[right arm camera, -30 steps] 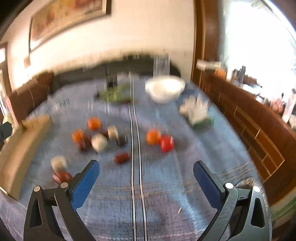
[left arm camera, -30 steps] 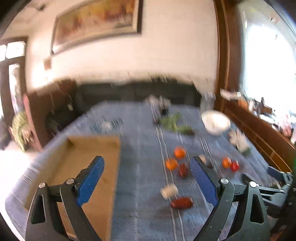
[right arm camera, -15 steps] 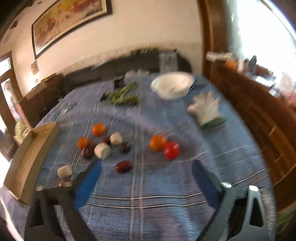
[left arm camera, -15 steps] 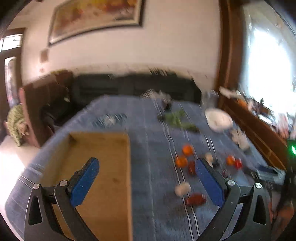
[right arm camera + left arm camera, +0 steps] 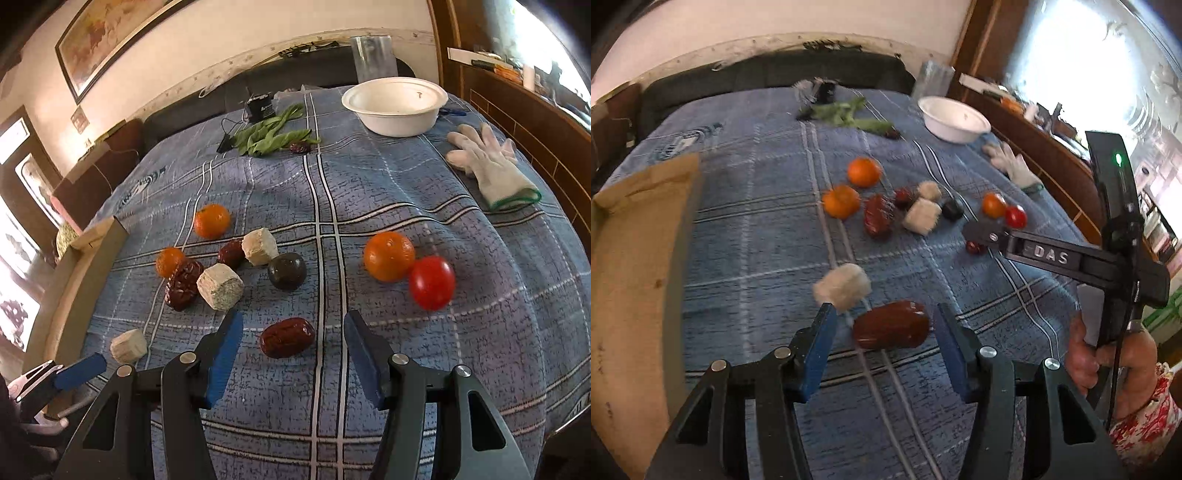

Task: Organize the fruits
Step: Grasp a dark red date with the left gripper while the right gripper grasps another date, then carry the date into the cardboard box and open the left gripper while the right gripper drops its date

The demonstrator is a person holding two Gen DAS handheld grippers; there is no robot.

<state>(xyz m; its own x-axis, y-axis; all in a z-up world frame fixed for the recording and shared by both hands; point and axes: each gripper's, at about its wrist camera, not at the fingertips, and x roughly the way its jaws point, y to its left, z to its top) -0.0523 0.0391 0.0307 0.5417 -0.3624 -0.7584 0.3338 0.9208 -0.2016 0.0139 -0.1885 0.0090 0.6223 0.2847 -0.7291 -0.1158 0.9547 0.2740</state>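
Observation:
Fruits lie scattered on a blue plaid cloth. My left gripper [image 5: 884, 332] is open, its fingers on either side of a dark red date [image 5: 891, 329], not touching it. A pale cube [image 5: 843, 288] lies just beyond. My right gripper [image 5: 291, 343] is open around another red date [image 5: 287, 336]. Beyond it lie oranges [image 5: 388, 256], a red tomato [image 5: 431, 283], a dark plum [image 5: 287, 270], pale cubes [image 5: 220, 286] and more dates [image 5: 183, 285]. The right gripper also shows in the left wrist view [image 5: 982, 235].
A cardboard box [image 5: 631, 266] stands at the left edge of the table. A white bowl [image 5: 396, 105], green leaves [image 5: 271, 134] and a white glove [image 5: 489, 170] lie at the far side. A wooden ledge [image 5: 524, 114] runs along the right.
Both grippers have moved down and forward toward the cloth. Each now has a red date between its open fingers; the jaws have narrowed.

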